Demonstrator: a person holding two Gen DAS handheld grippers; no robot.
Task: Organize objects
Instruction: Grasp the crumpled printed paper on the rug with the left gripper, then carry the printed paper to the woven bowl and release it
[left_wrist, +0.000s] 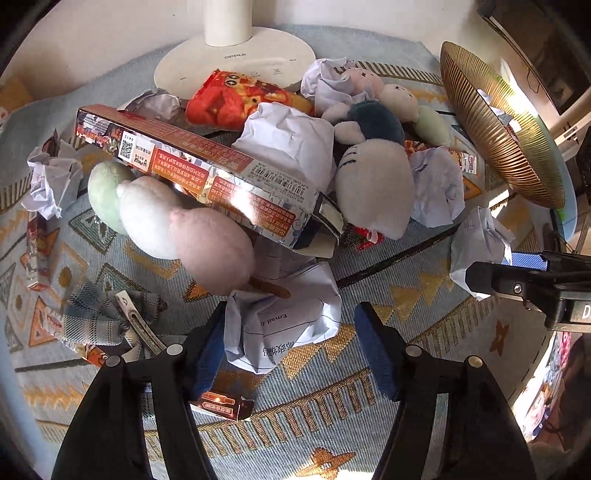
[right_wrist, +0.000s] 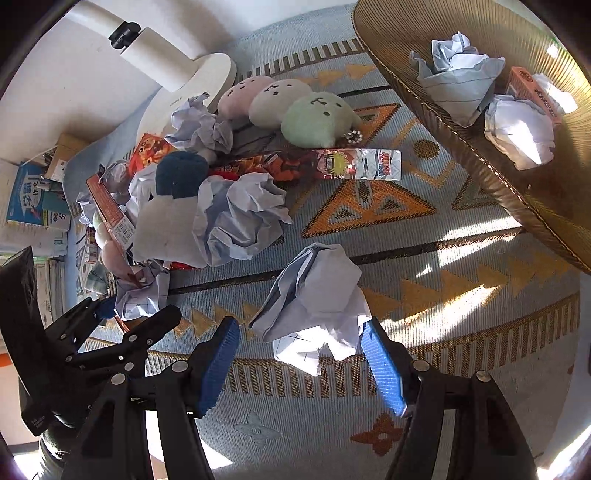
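Note:
My left gripper (left_wrist: 291, 350) is open, its blue pads (left_wrist: 208, 350) on either side of a crumpled paper ball (left_wrist: 284, 325) that lies on the patterned cloth. My right gripper (right_wrist: 301, 365) is open too. Another crumpled paper ball (right_wrist: 317, 306) lies just ahead of and between its fingertips, its right edge close to the right pad (right_wrist: 384, 365). A gold ribbed bowl (right_wrist: 554, 206) at the upper right holds paper balls (right_wrist: 458, 74) and a small pink box (right_wrist: 532, 92). In the left wrist view the bowl (left_wrist: 498, 122) stands on the right, with the right gripper (left_wrist: 517, 288) below it.
A pile fills the table's middle: a long foil box (left_wrist: 207, 173), a three-ball plush skewer (left_wrist: 166, 218), a white and blue plush (left_wrist: 373, 184), a pizza plush (left_wrist: 240, 99), several paper balls. A white lamp base (left_wrist: 236, 59) stands behind. A plaid hair clip (left_wrist: 103, 314) lies left.

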